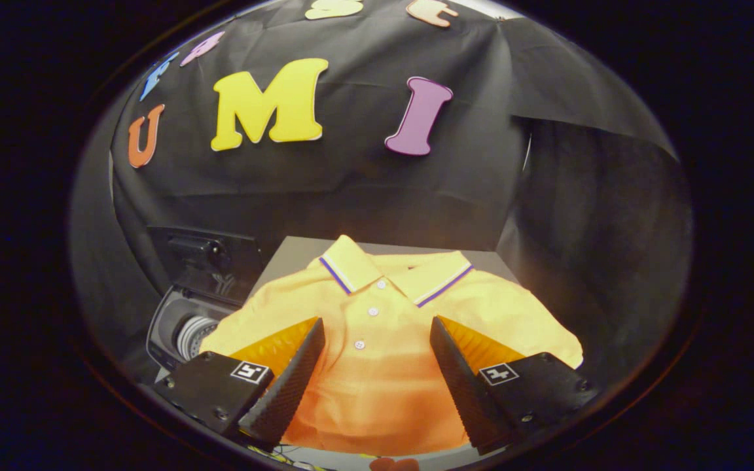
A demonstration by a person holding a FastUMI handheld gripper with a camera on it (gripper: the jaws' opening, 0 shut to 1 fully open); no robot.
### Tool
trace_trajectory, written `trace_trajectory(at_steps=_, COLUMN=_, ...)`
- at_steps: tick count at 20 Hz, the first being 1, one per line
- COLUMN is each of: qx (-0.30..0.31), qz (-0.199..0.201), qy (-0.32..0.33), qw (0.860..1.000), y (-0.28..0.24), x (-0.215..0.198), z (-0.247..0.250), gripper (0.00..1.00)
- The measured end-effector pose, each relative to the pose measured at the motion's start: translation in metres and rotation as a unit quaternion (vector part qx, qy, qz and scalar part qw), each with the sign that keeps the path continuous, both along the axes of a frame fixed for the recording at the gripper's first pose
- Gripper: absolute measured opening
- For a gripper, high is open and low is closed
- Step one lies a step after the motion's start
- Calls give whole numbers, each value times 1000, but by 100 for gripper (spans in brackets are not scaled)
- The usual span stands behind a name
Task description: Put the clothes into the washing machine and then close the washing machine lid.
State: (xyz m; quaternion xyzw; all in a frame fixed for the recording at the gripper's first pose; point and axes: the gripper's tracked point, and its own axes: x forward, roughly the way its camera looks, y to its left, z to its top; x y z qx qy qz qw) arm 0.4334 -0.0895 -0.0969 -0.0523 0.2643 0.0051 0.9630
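Where sleeves hide its rim — washing machine (184, 327), beside gripper (377, 333) agape over polo shirt (377, 366).

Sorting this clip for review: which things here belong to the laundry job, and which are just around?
Job:
- orange polo shirt, lying flat on the grey table
- washing machine, lid up, beside the table
- tongs, open over the shirt, not gripping

Around:
- black cloth wall

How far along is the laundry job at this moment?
Nothing is done yet. The shirt lies spread on the table, outside the washer at its left, whose lid stands open. In hand: the gripper is open above the shirt, gripping nothing. Left: grab the shirt, drop it in, close the lid.
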Motion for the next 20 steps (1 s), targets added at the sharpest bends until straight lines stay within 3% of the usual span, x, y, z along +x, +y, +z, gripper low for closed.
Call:
trace_trajectory(at_steps=11, qx=-5, qz=13, qy=29, qw=999, y=8, x=12, z=-32, gripper=99)
trace_trajectory(at_steps=16, qx=63, qz=0, qy=41, qw=997, y=10, x=9, z=-38, gripper=100)
trace_trajectory(at_steps=20, qx=48, qz=-8, qy=82, qw=995, y=11, x=6, z=-41, gripper=98)
